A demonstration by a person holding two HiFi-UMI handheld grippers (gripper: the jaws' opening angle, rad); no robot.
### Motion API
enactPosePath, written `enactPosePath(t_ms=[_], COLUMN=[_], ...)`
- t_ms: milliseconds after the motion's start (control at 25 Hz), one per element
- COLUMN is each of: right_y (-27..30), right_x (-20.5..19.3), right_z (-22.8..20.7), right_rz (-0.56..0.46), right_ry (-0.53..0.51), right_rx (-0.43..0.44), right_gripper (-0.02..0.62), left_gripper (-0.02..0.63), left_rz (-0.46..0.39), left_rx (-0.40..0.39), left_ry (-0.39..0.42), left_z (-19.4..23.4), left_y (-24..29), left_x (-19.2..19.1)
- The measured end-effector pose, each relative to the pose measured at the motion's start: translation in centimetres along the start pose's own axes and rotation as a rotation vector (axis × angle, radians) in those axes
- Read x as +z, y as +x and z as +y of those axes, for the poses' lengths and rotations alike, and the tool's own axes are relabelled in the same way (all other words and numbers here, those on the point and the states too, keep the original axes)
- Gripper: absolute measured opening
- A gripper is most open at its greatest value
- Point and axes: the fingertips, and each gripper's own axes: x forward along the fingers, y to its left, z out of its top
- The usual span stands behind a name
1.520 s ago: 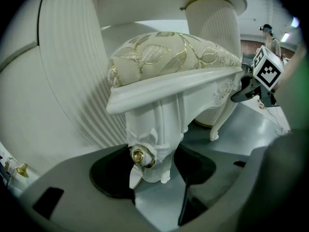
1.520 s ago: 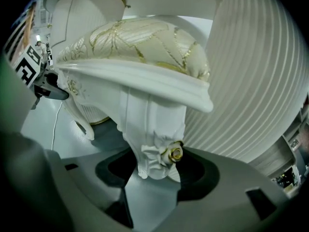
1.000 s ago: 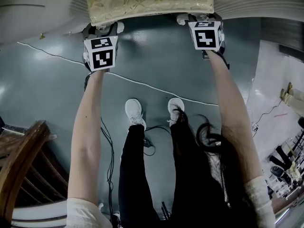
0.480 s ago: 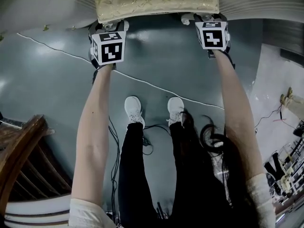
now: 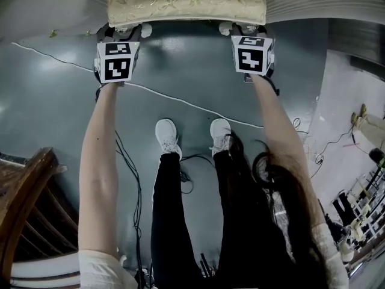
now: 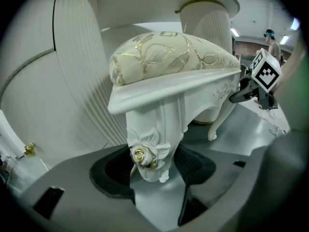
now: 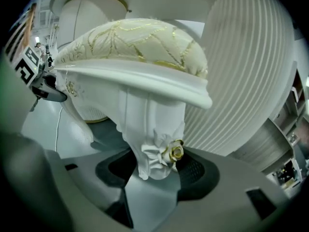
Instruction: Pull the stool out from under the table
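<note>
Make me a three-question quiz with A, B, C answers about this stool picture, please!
1. Where is the white cable? A) held by a gripper B) on the floor between the stool and the shoes C) tied round a leg
2. What colour are the stool's legs? A) black B) white C) red
3. What are the fingers of the left gripper and right gripper doing? A) closed on a stool leg each B) spread in the air C) pinching the cable

Answers: 1 B, it runs across the floor ahead of the shoes; 2 B, both gripper views show white carved legs; 3 A, a leg sits clamped between each pair.
</note>
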Motion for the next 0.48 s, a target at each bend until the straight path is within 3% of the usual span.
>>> enactPosePath(t_ms=[480], right_y=[-0.55], right_x=[-0.98], right_z=[0.31], right_rz=[0.088], right_ry=[0.058], right_rx=[-0.044], right_gripper=[0.268], left_gripper=[0.276], left_rz=[-0.076], left_rx=[-0.101], left_ry=[0.022], left_z=[0.10], left_y=[0.49], left_x=[0.27])
